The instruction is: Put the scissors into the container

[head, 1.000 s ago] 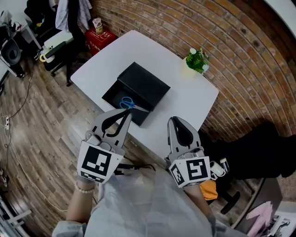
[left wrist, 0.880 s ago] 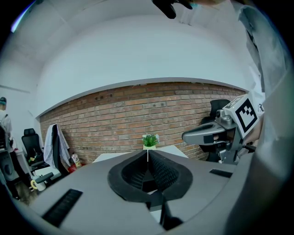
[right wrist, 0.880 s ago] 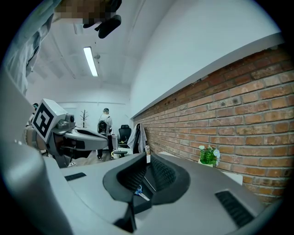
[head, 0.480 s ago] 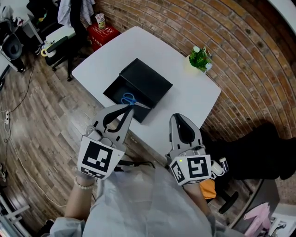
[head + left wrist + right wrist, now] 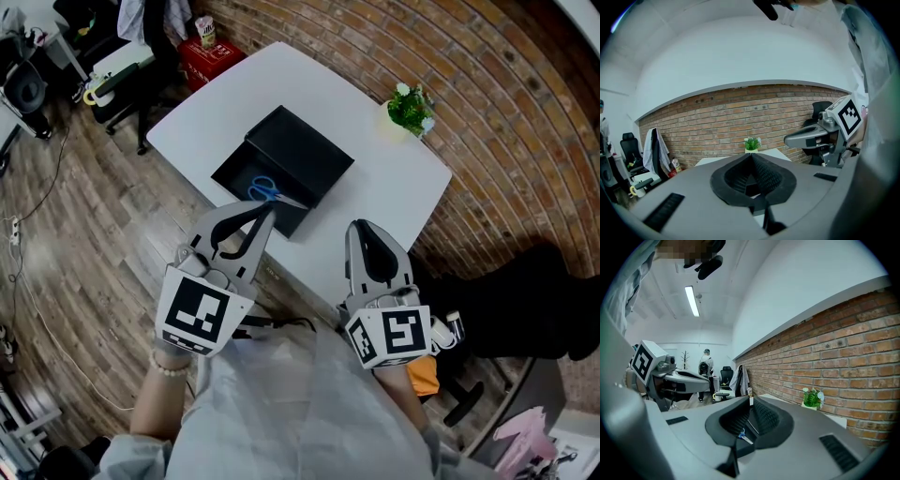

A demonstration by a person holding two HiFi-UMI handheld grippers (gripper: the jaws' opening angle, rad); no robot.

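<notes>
- The white tabletop (image 5: pixel 380 192) fills the middle of the head view. Both of your grippers hang at its near edge.
- The black container (image 5: pixel 239 173) sits open on the left half of the tabletop, with its dark lid part lying on the far side.
- Your left gripper (image 5: pixel 269 214) has its jaws closed tip to tip. Its own view shows nothing between them. The tip sits just beside the container's near wall, so this hand is clearly the nearer one.
- Your right gripper (image 5: pixel 360 227) is also closed and empty, with the pads meeting at the tip in its view. It hovers over bare tabletop to the right, well apart from the container's open part.
- A small potted plant (image 5: pixel 410 106) stands near the far right corner, well out of the way.
- The scissors (image 5: pixel 265 190) already lie inside the container, flat on its floor.
  - The blue handles sit toward the middle and the blades point right, toward the near right corner.
  - Their long axis runs roughly along the near wall, crosswise to your left gripper, just ahead of its tip.
  - You can also glimpse them through the gap of your right gripper (image 5: pixel 751 401).
- Judging by this, the placing looks done. Neither gripper needs to reach in, so pulling both straight back seems the only move left.
</notes>
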